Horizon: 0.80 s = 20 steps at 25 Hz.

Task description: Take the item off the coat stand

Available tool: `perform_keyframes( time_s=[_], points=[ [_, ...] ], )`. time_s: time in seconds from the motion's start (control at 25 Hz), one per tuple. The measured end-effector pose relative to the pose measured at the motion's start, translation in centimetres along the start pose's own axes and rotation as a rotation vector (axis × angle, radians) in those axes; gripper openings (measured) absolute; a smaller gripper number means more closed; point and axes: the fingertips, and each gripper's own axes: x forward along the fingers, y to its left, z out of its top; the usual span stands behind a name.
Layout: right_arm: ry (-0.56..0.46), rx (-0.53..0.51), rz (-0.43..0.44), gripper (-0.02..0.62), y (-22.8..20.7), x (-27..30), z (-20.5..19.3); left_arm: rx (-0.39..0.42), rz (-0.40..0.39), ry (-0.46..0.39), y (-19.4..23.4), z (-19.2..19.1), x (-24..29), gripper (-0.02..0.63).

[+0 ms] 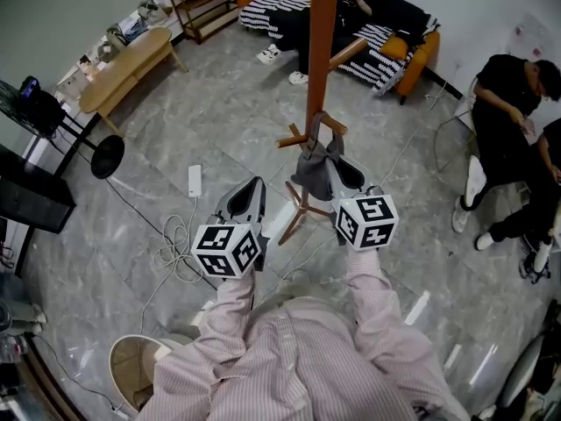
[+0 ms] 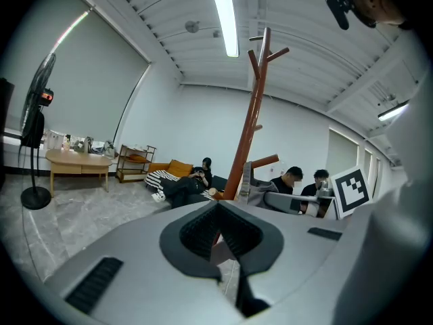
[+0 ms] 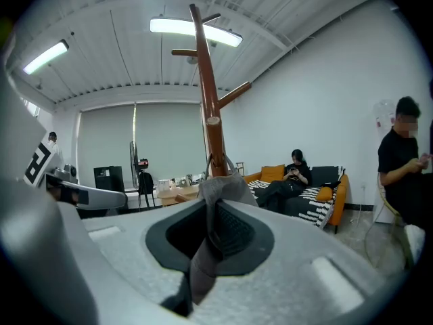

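grey tiled floor [image 1: 175, 121] lies under the coat stand [image 1: 321, 51], right tongs [image 1: 337, 168] clenching its limp grey bag [image 1: 308, 179], left tongs [image 1: 252, 188] closed empty.

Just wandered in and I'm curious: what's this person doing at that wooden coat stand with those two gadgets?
A person in a striped shirt holds a two-jaw gripper in each hand, facing the wooden coat stand. The right gripper is clamped on a grey fabric item that hangs from one of the stand's lower pegs. The left gripper sits beside it, jaws together and holding nothing. The item is not yet off the stand.
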Motion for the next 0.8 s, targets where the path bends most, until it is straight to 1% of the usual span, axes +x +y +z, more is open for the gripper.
perform_keyframes(
  time_s=[0.44, 0.8],
  points=[
    [-0.049, -0.033, -0.037, 0.025, 1.1, -2.1, 2.0, 0.028, -0.069, -0.03, -0.6, 1.1, -1.0, -0.002],
    [-0.11, -0.047, -0.087, 0.025, 1.6, -3.9, 4.2, 0.048, -0.134, -0.038, -1.3, 1.6, -1.6, -0.002]
  ],
)
